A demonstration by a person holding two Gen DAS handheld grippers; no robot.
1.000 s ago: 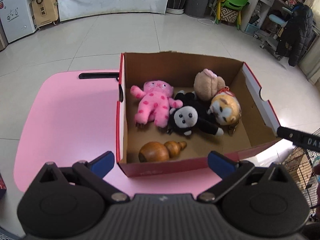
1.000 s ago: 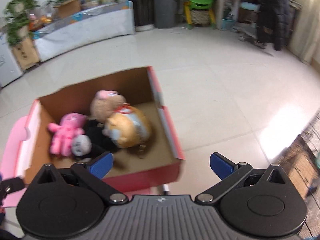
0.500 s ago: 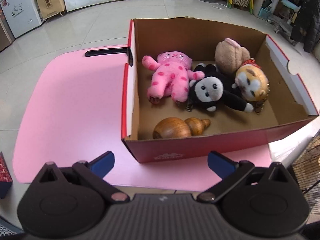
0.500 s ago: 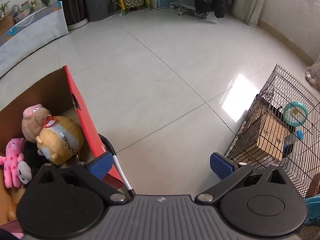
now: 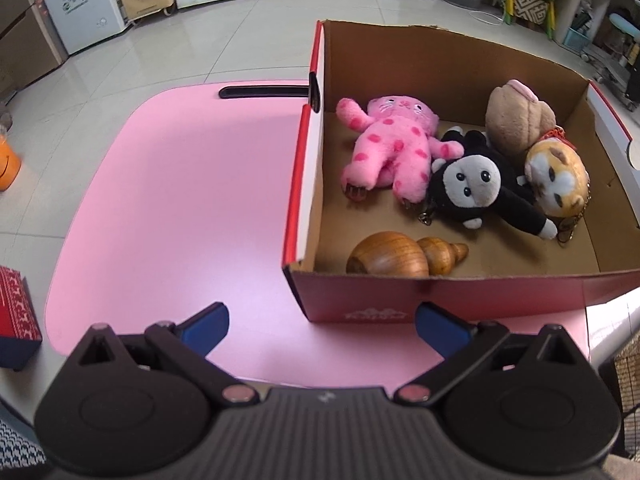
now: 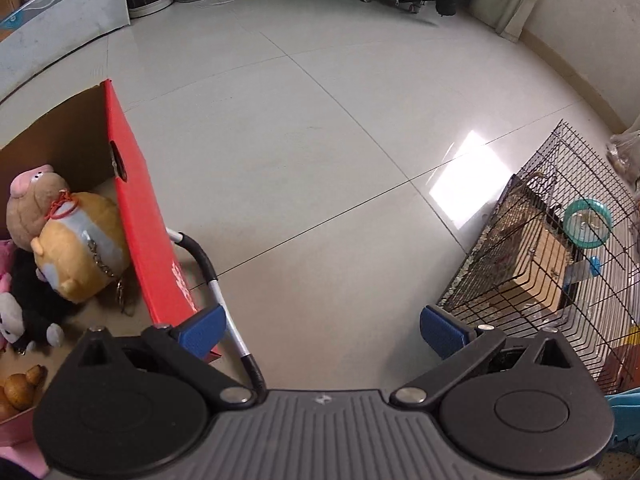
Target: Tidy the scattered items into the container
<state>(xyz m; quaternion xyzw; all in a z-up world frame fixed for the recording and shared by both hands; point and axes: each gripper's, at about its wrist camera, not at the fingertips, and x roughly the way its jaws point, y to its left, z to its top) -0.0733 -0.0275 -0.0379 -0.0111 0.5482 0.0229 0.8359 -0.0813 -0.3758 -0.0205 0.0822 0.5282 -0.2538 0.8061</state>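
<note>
A red cardboard box (image 5: 472,300) stands on the right part of a pink table (image 5: 172,208). In it lie a pink spotted plush (image 5: 392,148), a black monkey plush (image 5: 476,184), an orange cat plush (image 5: 556,176), a tan plush (image 5: 516,116) and a wooden gourd (image 5: 392,258). My left gripper (image 5: 322,328) is open and empty, just in front of the box's near wall. My right gripper (image 6: 322,330) is open and empty, to the right of the box (image 6: 148,232), over the floor.
A red patterned box (image 5: 16,312) sits at the far left beside the table. A wire pet cage (image 6: 560,264) stands on the floor at the right. A table leg (image 6: 216,284) runs beside the box's right wall. An orange object (image 5: 6,164) is at the left edge.
My left gripper has drawn back and to the left, so the box sits further right in its view. My right gripper has swung right, away from the box, toward the floor and cage.
</note>
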